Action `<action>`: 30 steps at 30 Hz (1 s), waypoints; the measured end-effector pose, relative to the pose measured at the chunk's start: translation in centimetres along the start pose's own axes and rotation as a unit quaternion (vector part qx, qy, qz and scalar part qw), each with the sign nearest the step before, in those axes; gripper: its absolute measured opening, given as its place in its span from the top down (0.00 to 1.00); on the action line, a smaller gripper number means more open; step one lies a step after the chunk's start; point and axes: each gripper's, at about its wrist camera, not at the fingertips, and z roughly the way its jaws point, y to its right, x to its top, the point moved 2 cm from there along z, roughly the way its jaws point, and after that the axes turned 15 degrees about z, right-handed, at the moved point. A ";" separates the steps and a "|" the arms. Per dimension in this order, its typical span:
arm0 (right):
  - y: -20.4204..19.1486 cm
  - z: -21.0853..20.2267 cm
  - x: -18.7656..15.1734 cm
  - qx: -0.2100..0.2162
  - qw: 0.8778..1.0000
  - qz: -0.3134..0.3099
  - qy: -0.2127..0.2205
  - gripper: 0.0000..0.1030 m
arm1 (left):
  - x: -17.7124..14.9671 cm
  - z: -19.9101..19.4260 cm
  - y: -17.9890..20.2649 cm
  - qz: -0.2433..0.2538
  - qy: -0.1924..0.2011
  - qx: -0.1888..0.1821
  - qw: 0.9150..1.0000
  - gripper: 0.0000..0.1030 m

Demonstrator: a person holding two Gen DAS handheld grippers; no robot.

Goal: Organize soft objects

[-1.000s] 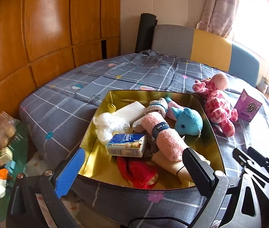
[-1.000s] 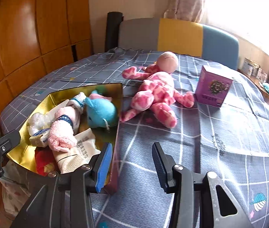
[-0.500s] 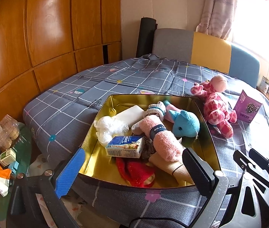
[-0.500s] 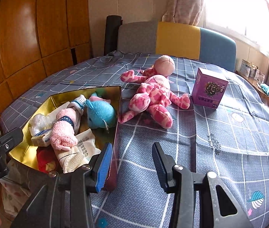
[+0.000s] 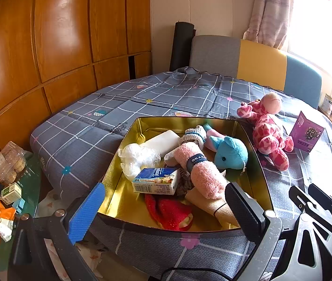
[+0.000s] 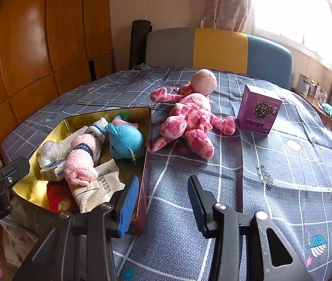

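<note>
My left tongs hang spread wide over the near edge of the gold tin, gripping nothing; the blue pad is at the near left corner, the black one over the near right. My right tongs are parted too and empty, above the bedspread just right of the tin's near right corner.

Inside the tin: red fuzzy sock nearest, a beige cloth bundle to its right, a rolled pink sock with a dark band lying across the middle. Tissue pack left of the roll, crumpled clear bag beyond it, white block farther still. Blue plush against the right wall, a striped sock cuff at its far left.

Outside, on the bed right of the tin: pink spotted plush sprawled with one foot near the tin wall. Purple box upright just right of it. Multicoloured headboard at the far end.
</note>
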 end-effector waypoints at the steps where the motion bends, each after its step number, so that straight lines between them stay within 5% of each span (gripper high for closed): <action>1: 0.0 0.0 0.0 0.000 1.000 0.001 -0.001 0.58 | 0.0 0.0 0.0 0.001 0.001 0.000 1.000 0.00; 30: -0.1 -0.1 -0.1 0.001 1.000 -0.002 0.002 0.57 | -0.1 0.0 -0.1 0.000 -0.003 0.001 1.000 0.00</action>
